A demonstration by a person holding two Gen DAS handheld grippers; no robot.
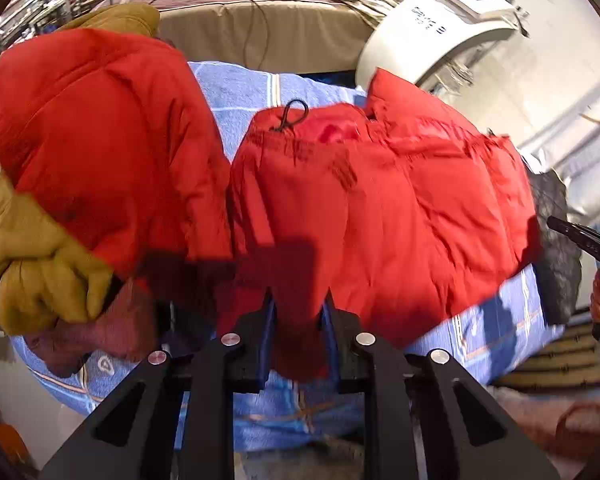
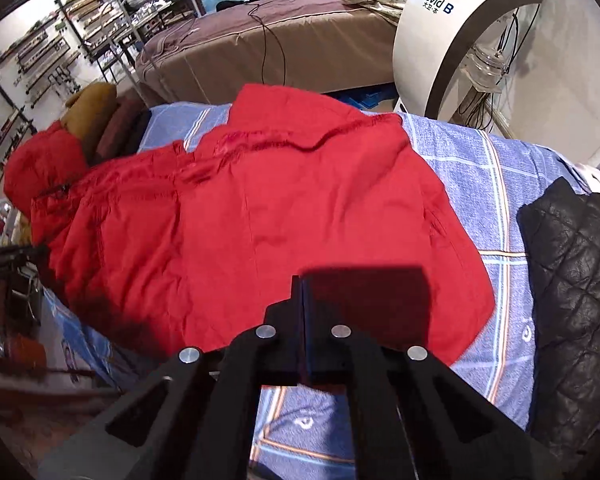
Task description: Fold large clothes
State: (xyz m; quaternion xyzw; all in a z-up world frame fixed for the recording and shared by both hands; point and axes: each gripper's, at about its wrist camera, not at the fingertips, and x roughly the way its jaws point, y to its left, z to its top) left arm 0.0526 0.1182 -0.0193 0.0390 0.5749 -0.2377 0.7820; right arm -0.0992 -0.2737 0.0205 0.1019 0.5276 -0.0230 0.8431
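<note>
A blue checked bedsheet (image 2: 480,184) covers the bed and fills the middle of both views. Across it a large red padded jacket (image 2: 260,216) is spread, running from the left edge of the right wrist view to the lower centre; in the left wrist view the same jacket (image 1: 380,200) takes up the centre, with a bulging red part raised at the upper left. A white curved machine housing with blue lettering (image 2: 452,20) is seen at the upper right, beyond the bed. A beige-sided treatment bed with a mauve cover (image 2: 260,40) stands behind, at the top centre. A black quilted garment (image 2: 572,280) lies on the sheet at the right edge, apart from the red jacket. A mustard-yellow garment (image 1: 40,264) is bunched at the lower left of the left wrist view, touching the red jacket. A small black cord loop (image 1: 292,114) is seen on the jacket's upper edge at the centre.

The left gripper (image 1: 298,340) is seen at the bottom centre with a fold of the red jacket pinched between its jaws. The right gripper (image 2: 302,328) is seen at the bottom centre of its view, over the jacket's near edge; its jaws are pressed together with nothing seen between them.
</note>
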